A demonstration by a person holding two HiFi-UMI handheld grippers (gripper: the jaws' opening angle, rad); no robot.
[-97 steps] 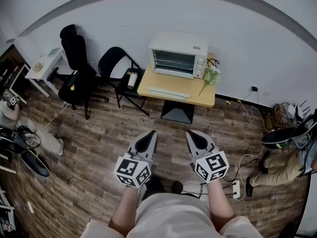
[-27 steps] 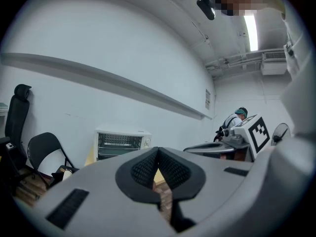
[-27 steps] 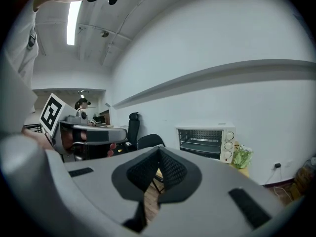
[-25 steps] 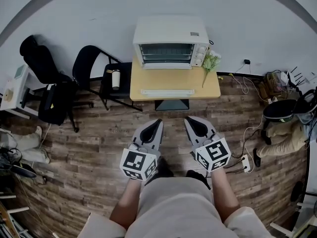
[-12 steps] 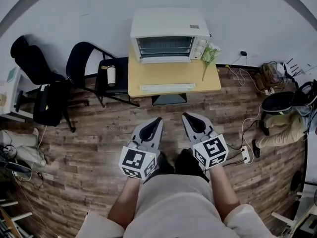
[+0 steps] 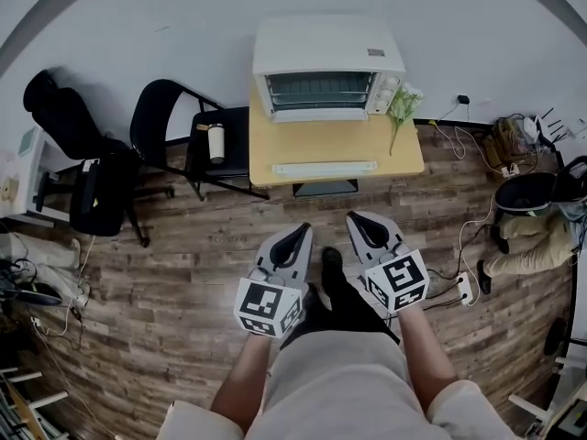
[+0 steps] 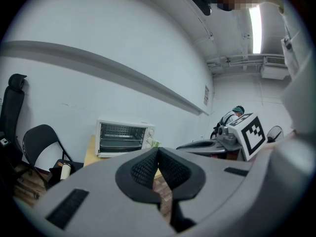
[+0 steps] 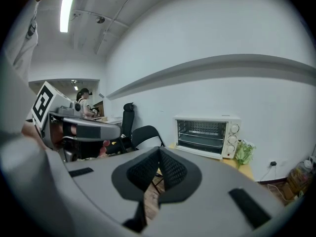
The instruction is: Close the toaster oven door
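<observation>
Toaster oven (image 6: 327, 67) nearer, on wooden table (image 6: 332, 141).

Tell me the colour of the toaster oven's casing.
White. The toaster oven shows best in the head view, seen from above on the table.

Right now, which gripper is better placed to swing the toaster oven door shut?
Right, but only marginally. The right gripper and left gripper are both shut, empty and well short of the table. The right one sits slightly further forward, towards the open door; both line up with it.
</observation>
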